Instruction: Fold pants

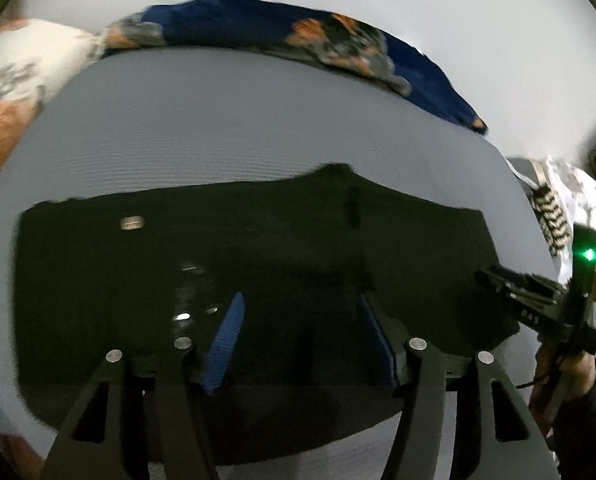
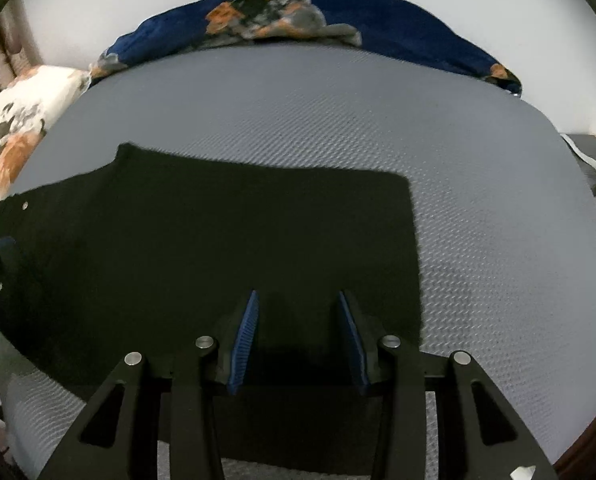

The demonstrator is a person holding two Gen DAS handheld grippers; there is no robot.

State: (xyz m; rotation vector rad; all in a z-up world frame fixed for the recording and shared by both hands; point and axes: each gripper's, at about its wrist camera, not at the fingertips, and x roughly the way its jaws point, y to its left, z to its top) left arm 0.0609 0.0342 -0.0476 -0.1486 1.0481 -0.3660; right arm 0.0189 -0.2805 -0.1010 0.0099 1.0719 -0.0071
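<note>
- Left wrist view: black pants lie flat on the grey mat, filling mid-frame beneath the spread left tongs.
- Right wrist view: the right tongs are spread too, over the pants' right end, lower centre.

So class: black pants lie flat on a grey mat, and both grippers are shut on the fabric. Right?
Not quite. The pants do lie flat on the mat, but the left gripper and right gripper are open, as each wrist view shows.
</note>
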